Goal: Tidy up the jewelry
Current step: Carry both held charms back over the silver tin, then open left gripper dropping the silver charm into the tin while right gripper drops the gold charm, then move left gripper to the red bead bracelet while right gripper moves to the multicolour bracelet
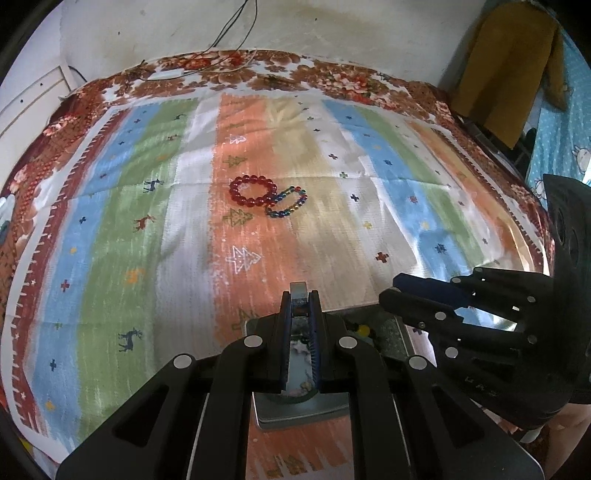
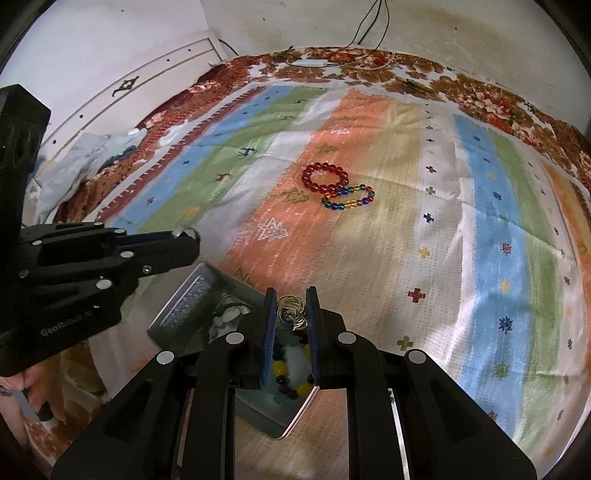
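A red bead bracelet [image 1: 252, 190] and a multicoloured bead bracelet [image 1: 286, 203] lie touching on the striped cloth; both also show in the right wrist view [image 2: 325, 177] [image 2: 348, 198]. My left gripper [image 1: 300, 295] is shut on the upright lid of a metal tin [image 1: 298, 291]. My right gripper [image 2: 291, 301] is shut on a gold ornament [image 2: 291, 312] just above the open tin [image 2: 258, 410], which holds yellow and black beads [image 2: 291, 376]. The right gripper also shows in the left wrist view [image 1: 402, 290].
The striped cloth [image 1: 110, 221] covers a floral bedspread [image 1: 332, 77]. A white wall and cables [image 1: 229, 33] stand behind. Crumpled cloth [image 2: 85, 158] lies at the bed's left edge. A yellow garment [image 1: 509, 70] hangs at the far right.
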Action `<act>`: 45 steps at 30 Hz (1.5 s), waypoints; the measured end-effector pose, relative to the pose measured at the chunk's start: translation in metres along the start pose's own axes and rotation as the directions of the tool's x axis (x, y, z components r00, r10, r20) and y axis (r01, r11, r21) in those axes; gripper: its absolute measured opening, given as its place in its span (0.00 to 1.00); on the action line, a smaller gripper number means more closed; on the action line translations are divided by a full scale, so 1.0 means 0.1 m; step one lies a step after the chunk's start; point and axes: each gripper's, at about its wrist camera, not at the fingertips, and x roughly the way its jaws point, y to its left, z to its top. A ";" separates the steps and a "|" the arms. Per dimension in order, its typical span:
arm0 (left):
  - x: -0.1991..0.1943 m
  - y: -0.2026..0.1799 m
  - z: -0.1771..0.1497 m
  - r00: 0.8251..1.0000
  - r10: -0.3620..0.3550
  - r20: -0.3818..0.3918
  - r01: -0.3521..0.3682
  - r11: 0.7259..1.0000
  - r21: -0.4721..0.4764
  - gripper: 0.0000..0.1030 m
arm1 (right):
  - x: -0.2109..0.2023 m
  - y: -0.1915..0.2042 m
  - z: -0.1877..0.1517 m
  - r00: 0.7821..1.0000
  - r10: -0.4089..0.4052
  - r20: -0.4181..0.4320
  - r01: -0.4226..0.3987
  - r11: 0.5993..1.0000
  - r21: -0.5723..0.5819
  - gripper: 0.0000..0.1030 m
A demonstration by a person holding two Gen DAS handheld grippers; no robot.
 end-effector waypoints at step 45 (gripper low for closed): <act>0.30 0.32 0.33 0.989 0.147 0.009 -0.146 0.987 -0.070 0.65 | 0.23 -0.48 0.17 0.997 -0.075 0.003 0.075 0.990 0.118 0.57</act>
